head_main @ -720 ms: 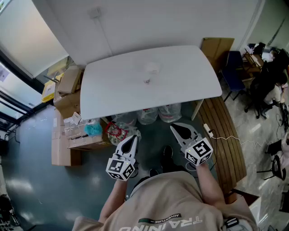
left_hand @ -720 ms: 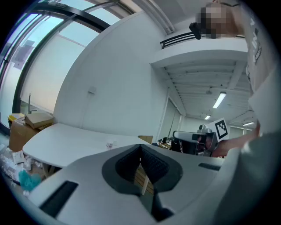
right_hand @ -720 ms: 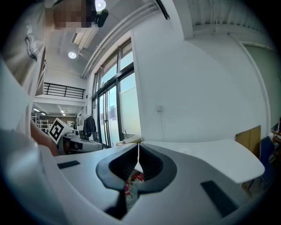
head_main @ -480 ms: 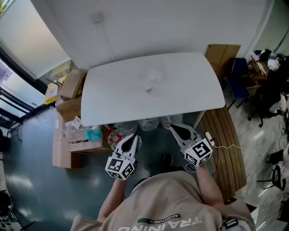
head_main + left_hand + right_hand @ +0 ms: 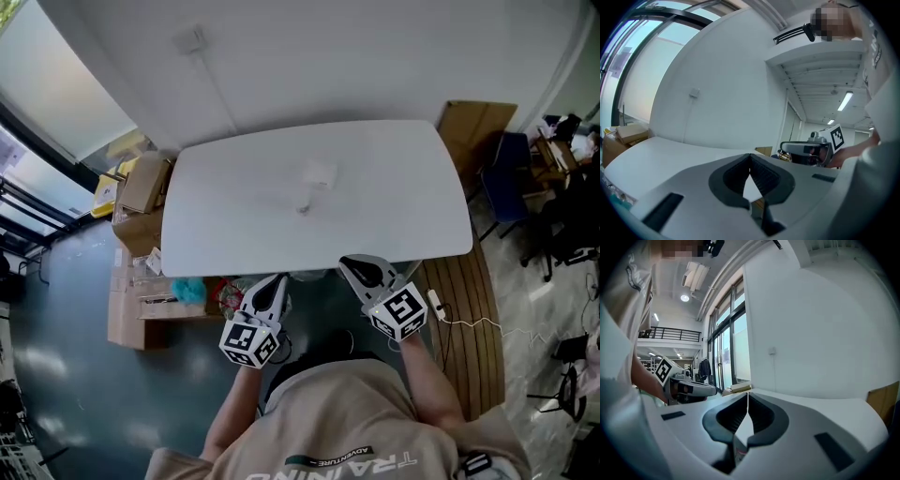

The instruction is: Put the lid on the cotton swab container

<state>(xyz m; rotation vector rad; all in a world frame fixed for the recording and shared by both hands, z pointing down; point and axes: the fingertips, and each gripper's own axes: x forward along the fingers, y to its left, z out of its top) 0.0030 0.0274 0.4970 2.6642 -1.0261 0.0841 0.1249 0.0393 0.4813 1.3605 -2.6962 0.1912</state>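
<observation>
On the white table (image 5: 234, 216), near its middle, lies a pale, squarish object (image 5: 319, 172), the cotton swab container or its lid; I cannot tell which. A smaller dark-tipped item (image 5: 303, 208) lies just in front of it. Both grippers hover short of the table's front edge, far from these objects. My left gripper (image 5: 274, 284) is shut and holds nothing, with its jaws meeting at the tips (image 5: 750, 157). My right gripper (image 5: 356, 268) is also shut and empty (image 5: 747, 397). Each gripper view shows the other gripper off to the side.
Cardboard boxes (image 5: 141, 192) are stacked left of the table. Bags and clutter (image 5: 202, 291) sit under its front edge. A blue chair (image 5: 506, 178) and a brown board (image 5: 473, 117) stand to the right, with a power strip (image 5: 436, 303) on wooden flooring.
The view has closed in on the table, and both grippers now sit nearer its front edge. Both stayed shut.
</observation>
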